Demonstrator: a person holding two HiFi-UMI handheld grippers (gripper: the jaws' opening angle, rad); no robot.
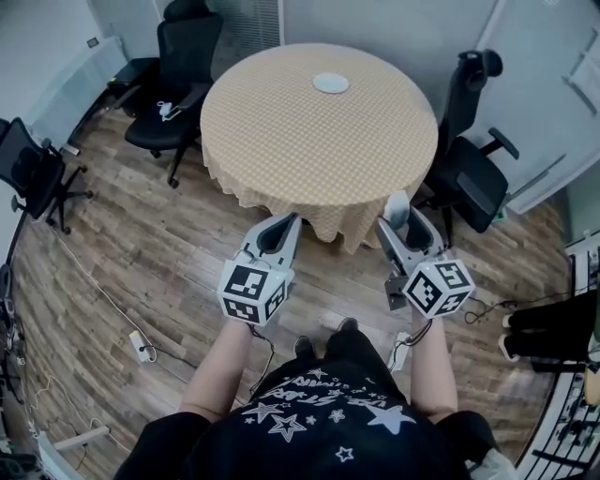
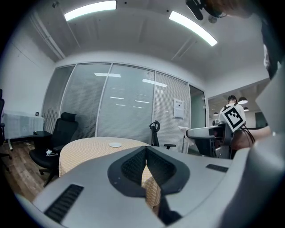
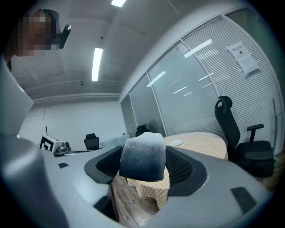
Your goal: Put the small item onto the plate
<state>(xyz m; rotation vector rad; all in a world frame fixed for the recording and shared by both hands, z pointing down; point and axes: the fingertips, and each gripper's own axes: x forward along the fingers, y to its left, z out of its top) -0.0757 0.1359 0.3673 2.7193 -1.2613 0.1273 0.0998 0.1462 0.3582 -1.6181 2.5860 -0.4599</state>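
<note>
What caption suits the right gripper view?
Right claw grips a pale block, facing the round table and its plate.

Long ceiling lamps (image 2: pixel 91 10) give bright, even, cool light, and the glass wall (image 2: pixel 129 104) mirrors them as pale streaks. In the head view the round surface (image 1: pixel 319 131) is evenly lit, and shadows on the wood floor (image 1: pixel 150 253) are faint and soft-edged. Both gripper views bend strongly at the edges and fall off into dark, vignetted corners. The small item (image 3: pixel 142 160) clamped in the right hand-held gripper (image 3: pixel 147 149) sits close to the lens and looks soft, its lower half shaded.
</note>
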